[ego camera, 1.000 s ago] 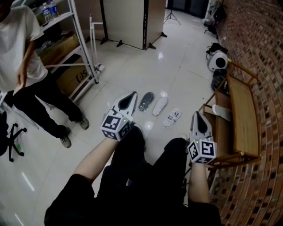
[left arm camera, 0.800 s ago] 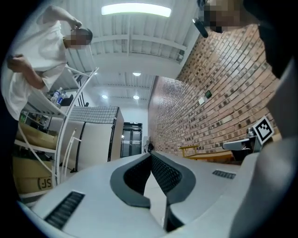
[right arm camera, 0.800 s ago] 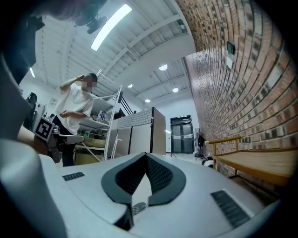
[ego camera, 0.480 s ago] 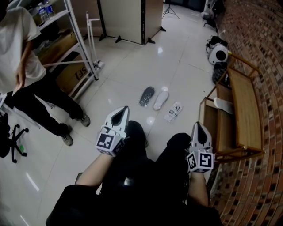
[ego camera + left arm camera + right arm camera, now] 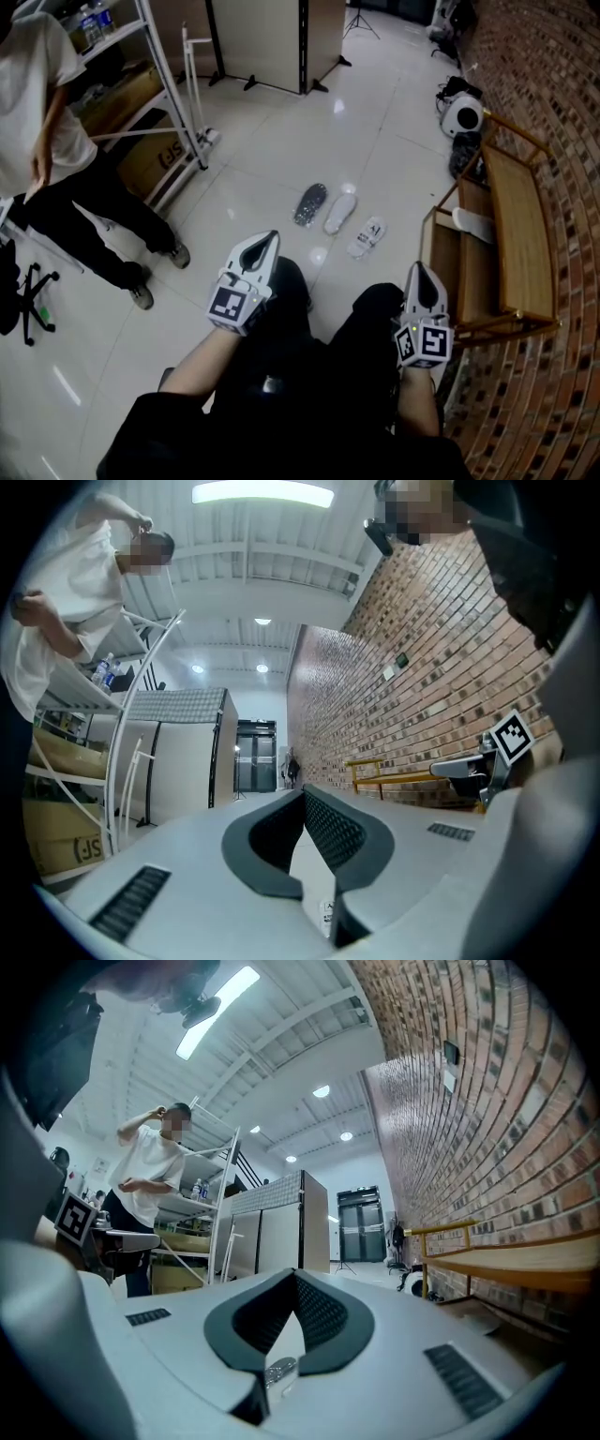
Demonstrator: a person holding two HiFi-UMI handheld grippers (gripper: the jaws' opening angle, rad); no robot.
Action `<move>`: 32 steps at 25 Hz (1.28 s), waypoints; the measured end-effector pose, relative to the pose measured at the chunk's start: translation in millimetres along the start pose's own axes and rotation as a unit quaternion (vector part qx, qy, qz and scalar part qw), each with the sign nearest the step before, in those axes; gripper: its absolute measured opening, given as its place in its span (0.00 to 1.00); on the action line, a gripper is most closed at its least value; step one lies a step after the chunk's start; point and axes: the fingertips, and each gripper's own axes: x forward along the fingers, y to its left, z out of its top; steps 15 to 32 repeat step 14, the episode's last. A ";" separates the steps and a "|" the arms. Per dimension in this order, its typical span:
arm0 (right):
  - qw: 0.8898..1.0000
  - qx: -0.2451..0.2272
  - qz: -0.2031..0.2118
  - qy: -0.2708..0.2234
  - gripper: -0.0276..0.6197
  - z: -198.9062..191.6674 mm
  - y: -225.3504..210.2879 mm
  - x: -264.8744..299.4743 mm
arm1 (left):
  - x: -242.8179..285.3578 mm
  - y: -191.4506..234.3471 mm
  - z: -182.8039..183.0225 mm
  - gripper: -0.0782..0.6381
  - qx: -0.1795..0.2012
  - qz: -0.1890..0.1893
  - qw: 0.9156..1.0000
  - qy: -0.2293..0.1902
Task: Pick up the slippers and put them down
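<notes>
Three slippers lie side by side on the pale tiled floor ahead of my knees: a dark glittery slipper (image 5: 310, 203), a plain white slipper (image 5: 339, 213) and a white printed slipper (image 5: 366, 236). Another white slipper (image 5: 473, 223) rests on the bench's lower shelf. My left gripper (image 5: 271, 235) hovers over my left knee, well short of the slippers, its jaws shut and empty (image 5: 302, 791). Over my right knee, my right gripper (image 5: 419, 267) is also shut with nothing in it (image 5: 295, 1275). Both point level and forward.
A wooden bench (image 5: 514, 234) runs along the brick wall on the right. A person in a white shirt (image 5: 56, 141) stands at the left beside a metal shelf rack (image 5: 173, 103). Partition boards (image 5: 281, 47) stand at the back, and bags and a white round device (image 5: 462, 114) lie near the wall.
Both grippers have sunk and drawn back toward my lap over the second. The slippers have not moved on the floor.
</notes>
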 end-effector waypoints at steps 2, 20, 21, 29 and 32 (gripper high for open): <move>1.000 0.002 -0.005 0.003 0.05 -0.2 -2.1 -1.5 | 0.0 -1.0 -0.5 0.11 -0.002 0.000 1.000 0.000; 1.000 -0.001 0.000 0.001 0.05 0.3 1.1 -1.8 | -3.9 1.2 -4.8 0.11 -0.010 -0.001 1.000 0.005; 1.000 -0.001 0.000 0.001 0.05 0.3 1.1 -1.8 | -3.9 1.2 -4.8 0.11 -0.010 -0.001 1.000 0.005; 1.000 -0.001 0.000 0.001 0.05 0.3 1.1 -1.8 | -3.9 1.2 -4.8 0.11 -0.010 -0.001 1.000 0.005; 1.000 -0.001 0.000 0.001 0.05 0.3 1.1 -1.8 | -3.9 1.2 -4.8 0.11 -0.010 -0.001 1.000 0.005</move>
